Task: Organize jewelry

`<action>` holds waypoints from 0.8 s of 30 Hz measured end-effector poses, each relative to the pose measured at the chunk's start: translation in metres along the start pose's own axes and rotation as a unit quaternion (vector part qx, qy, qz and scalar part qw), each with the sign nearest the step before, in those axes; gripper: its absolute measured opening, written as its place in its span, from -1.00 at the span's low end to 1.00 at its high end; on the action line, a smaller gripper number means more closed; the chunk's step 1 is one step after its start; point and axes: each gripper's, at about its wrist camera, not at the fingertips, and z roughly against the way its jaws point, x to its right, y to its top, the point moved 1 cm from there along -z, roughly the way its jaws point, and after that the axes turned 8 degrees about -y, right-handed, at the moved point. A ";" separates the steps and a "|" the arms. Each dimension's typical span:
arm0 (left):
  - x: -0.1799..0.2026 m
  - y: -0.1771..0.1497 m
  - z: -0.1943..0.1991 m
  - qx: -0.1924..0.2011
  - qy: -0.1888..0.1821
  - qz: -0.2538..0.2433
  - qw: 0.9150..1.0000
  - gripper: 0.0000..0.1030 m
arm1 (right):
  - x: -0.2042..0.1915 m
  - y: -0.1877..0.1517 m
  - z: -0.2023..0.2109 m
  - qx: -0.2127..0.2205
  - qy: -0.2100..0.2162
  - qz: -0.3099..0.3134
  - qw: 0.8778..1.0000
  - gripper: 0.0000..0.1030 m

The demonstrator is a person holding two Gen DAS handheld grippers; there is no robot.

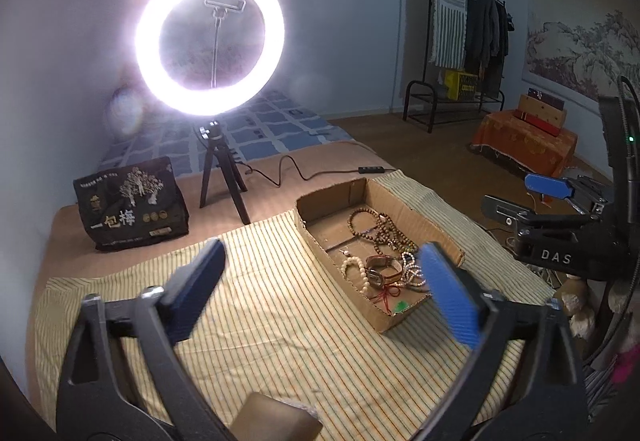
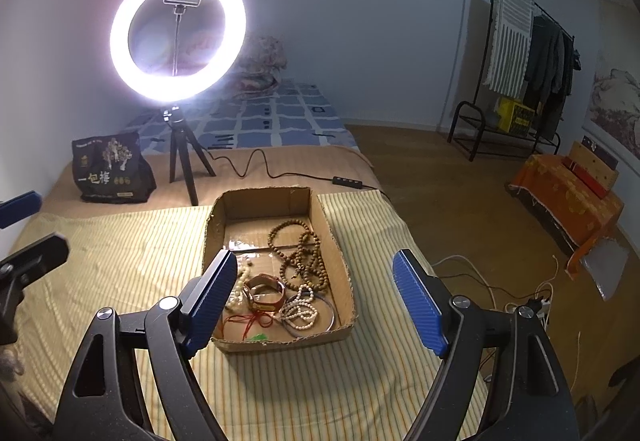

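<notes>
Jewelry sits in a shallow cardboard box (image 2: 336,249) lying on the striped cloth (image 2: 120,261), twd the cloth's far right part, box's long axis running near-to-far. Inside: long brown wooden bead strands (image 2: 298,253) piled in the middle/right of the box; a red-and-gold bangle (image 2: 266,291) nearer the near end w/ a white pearl bracelet (image 2: 300,307) just right of it, touching a thin metal hoop (image 2: 326,315); red cord (image 2: 248,321) and a small green bit (image 2: 260,338) at the near-left corner; pale bead bracelet (image 1: 356,267) along the left wall. Far end of box is bare cardboard. Right gripper (image 2: 316,297) hovers over the near end of the box, fingers spread wide, nothing btwn them; left finger pad overlaps the box's left wall in view, right pad is off past the right wall. Left gripper (image 1: 320,281) is over the cloth left of the box, fingers also spread wide, empty; its right pad overlaps the box's near end in its own view. Beyond the cloth's far edge: lit ring light (image 2: 178,33) on a small black tripod (image 2: 184,165), black printed bag (image 2: 110,169) at far left, cable w/ inline switch (image 2: 348,183) trailing right. Bkgd: clothes rack (image 2: 520,61), orange-draped stand (image 2: 568,197).
</notes>
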 end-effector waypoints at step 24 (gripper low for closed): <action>0.002 -0.002 0.009 0.009 0.029 -0.013 0.999 1.00 | -0.001 -0.003 -0.003 0.000 -0.020 0.009 1.000 0.57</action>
